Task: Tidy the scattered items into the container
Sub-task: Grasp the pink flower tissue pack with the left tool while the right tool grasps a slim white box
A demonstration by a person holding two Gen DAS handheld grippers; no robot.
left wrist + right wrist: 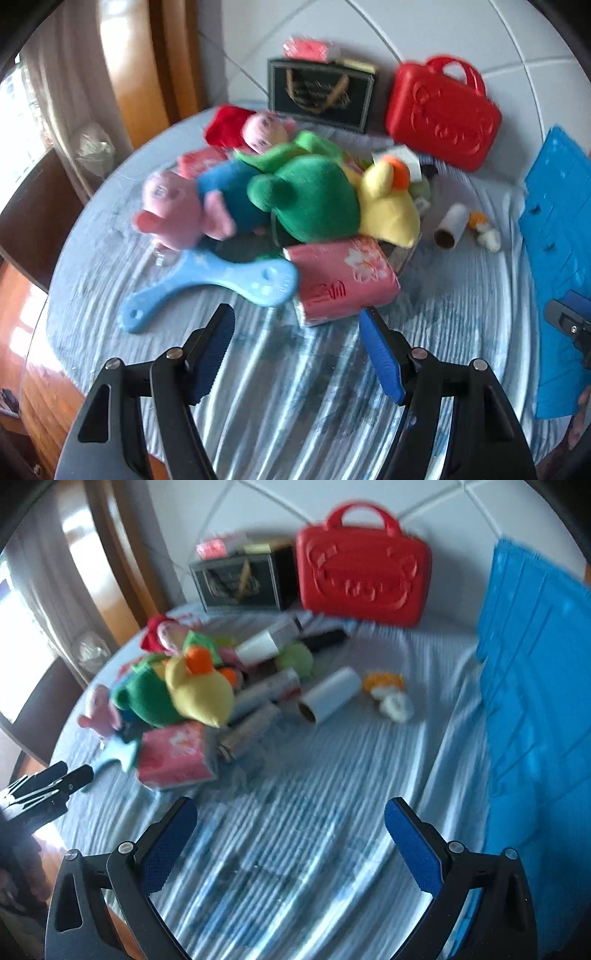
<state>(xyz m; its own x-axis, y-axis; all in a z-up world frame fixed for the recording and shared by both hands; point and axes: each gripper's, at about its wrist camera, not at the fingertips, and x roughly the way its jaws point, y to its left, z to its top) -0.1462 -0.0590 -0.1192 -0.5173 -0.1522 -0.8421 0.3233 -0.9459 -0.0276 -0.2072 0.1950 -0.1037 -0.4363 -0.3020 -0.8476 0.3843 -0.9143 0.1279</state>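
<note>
A heap of plush toys lies mid-table: a pink pig [173, 210], a green one [314, 195] and a yellow duck [388, 206]. In front of the heap are a light-blue plastic paddle [207, 284] and a pink tissue pack [343, 280]. A cardboard roll [328, 698] and silver tubes [251, 731] lie beside the heap. The blue plastic crate [535, 664] stands at the right. My left gripper [295, 312] hangs open just short of the tissue pack, holding nothing. My right gripper [290, 805] is open over bare cloth, also holding nothing.
A red plastic case [443, 110] and a black gift bag [321, 92] stand at the back against the white tiled wall. A small orange and white toy [391, 694] lies near the roll. The round table's striped blue cloth [332, 775] ends at the left over a wooden floor.
</note>
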